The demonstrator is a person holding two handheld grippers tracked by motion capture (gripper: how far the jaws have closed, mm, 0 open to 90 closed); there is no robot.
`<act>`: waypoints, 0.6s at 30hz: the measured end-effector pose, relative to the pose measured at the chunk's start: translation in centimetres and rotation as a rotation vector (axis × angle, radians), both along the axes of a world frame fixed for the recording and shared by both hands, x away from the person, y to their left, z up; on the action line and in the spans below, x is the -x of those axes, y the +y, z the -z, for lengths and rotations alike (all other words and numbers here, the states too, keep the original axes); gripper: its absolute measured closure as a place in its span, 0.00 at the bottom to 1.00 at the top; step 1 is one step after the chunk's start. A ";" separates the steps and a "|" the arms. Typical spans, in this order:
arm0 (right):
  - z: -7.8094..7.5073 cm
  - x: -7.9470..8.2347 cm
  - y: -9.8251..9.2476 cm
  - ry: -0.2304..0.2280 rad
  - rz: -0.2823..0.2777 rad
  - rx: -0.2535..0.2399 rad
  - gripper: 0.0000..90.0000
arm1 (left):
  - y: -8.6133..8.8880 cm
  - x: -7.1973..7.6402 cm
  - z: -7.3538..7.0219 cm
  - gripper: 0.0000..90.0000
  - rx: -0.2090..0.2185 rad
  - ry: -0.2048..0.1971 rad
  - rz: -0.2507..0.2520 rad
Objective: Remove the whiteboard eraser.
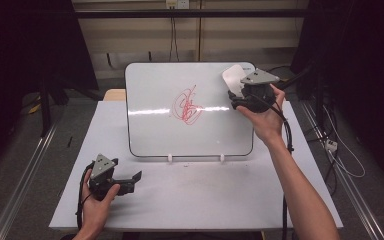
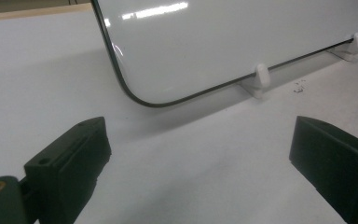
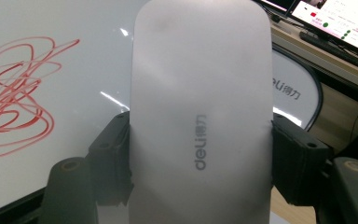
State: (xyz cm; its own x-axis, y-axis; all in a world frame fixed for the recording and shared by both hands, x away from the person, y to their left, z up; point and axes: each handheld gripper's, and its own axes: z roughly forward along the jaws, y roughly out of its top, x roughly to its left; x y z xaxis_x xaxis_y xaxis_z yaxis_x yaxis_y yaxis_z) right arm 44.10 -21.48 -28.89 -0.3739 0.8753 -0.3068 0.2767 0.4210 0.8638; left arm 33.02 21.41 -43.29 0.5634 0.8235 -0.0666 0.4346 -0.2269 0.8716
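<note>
Right tool (image 1: 237, 95) clamps the whiteboard eraser (image 3: 200, 112) near the propped whiteboard's (image 1: 150, 135) corner, left tool (image 1: 130, 181) gaping idle; push hard at the red scribble (image 1: 187, 106) and the board could tip.

Three cameras: one fixed overhead, one riding on each gripper.

The high view looks forward and down from the near edge of the table (image 1: 195, 200), taking in the whole whiteboard (image 1: 155, 110); the left gripper view sits low near the table's near-left corner, facing the whiteboard's (image 2: 223, 42) lower corner at close range; the right gripper view looks from the whiteboard's (image 3: 74, 28) far-right corner, very close; all three share the whiteboard, and the high and right views share its red scribble (image 1: 187, 106) (image 3: 16, 93).
</note>
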 end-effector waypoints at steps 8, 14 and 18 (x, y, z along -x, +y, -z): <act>0.7 1.0 0.7 -0.006 -0.028 -0.012 0.35 | -0.2 0.1 -0.1 0.05 -0.006 -0.007 0.002; 0.9 1.6 0.9 -0.011 -0.044 -0.012 0.35 | -0.3 0.1 -0.2 0.05 -0.013 -0.012 0.003; 1.1 1.9 1.3 -0.012 -0.058 -0.014 0.35 | -0.4 0.1 -0.1 0.05 -0.014 -0.007 0.002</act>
